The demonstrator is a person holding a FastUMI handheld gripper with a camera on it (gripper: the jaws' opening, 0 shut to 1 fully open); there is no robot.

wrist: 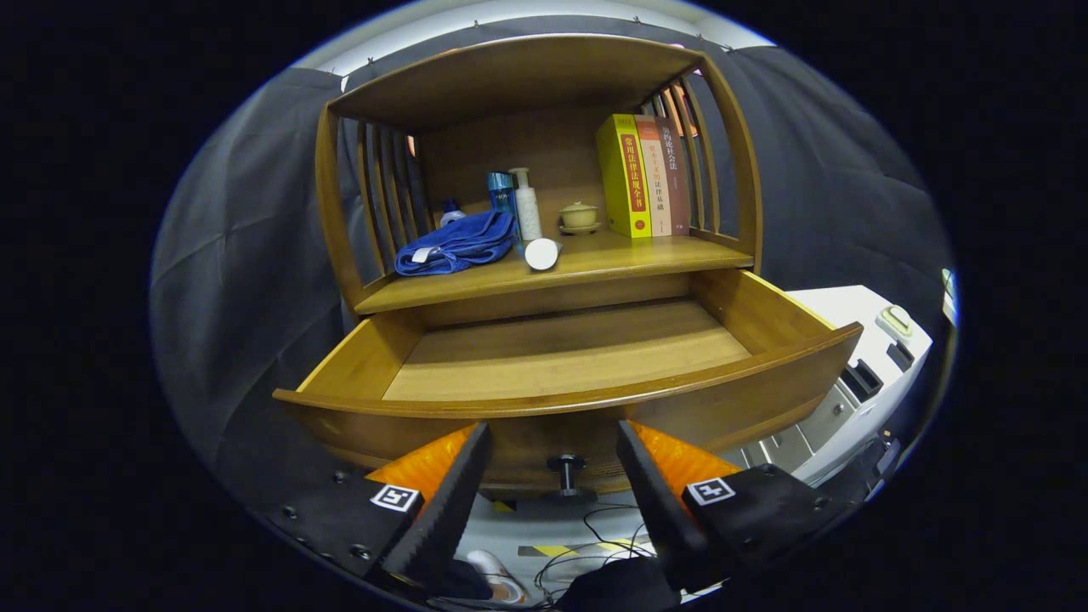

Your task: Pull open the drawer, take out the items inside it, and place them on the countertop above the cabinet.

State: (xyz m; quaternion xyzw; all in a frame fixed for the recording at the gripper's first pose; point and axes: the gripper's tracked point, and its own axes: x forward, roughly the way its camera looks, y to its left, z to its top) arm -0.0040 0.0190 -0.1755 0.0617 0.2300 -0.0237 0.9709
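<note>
Fingers (552, 476) spread wide and holding nothing, straddling the knob (566, 470) of the pulled-out drawer (561, 399), its bare floor just beyond and above; towel (459, 244) and bottle (541, 253) already on counter (646, 255) farther back.

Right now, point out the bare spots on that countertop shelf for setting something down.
Free: the strip of wooden countertop in front of the three upright books, right of the lying white cylinder. Crowded: the left, with the crumpled blue towel, bottles and lidded cup. The gripper is open.
</note>
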